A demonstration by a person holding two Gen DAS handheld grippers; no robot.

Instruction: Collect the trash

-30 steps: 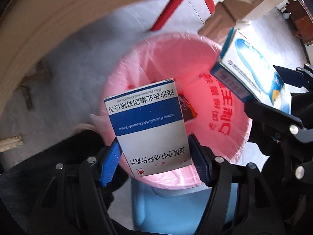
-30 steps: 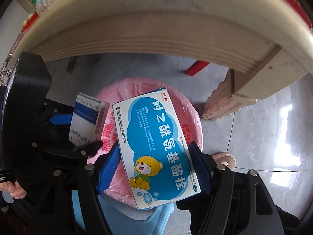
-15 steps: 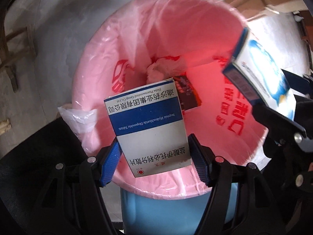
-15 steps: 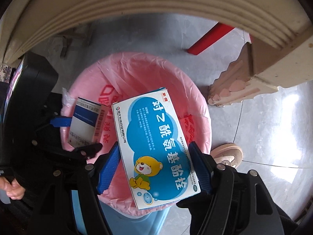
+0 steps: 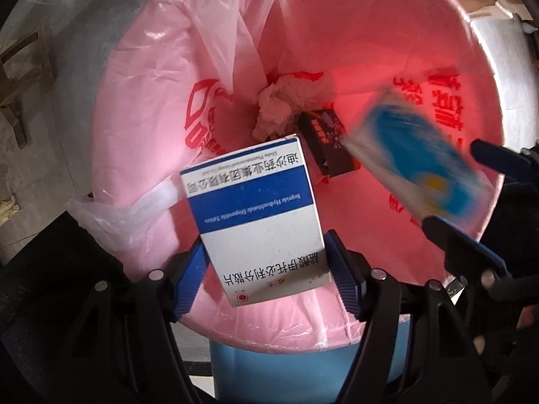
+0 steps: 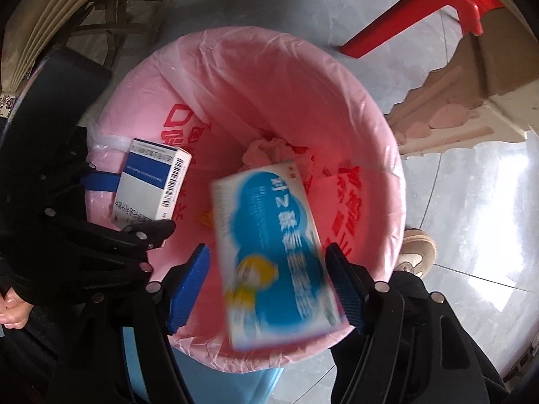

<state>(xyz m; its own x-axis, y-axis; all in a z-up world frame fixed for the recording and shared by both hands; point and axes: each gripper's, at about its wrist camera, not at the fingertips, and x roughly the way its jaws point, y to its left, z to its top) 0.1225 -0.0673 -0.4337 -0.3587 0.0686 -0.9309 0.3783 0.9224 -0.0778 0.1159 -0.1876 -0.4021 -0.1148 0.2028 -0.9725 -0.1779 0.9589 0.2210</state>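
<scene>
Both tools lower over the bin (image 6: 235,360) than a second ago — pink liner (image 5: 141,128) now fills most of each view, wooden furniture edge mostly out of frame. Right tool (image 6: 266,289) jaws opening: the blue cartoon box (image 6: 273,256), earlier sharp and clamped, is now blurred, tilted and loose between the pads, gap on the left side. Crumpled tissue (image 5: 289,101) and dark wrapper (image 5: 326,141) at the bag bottom show much larger than before.

grey tiled floor (image 6: 269,10) carries pink-lined bin (image 6: 387,155).
</scene>
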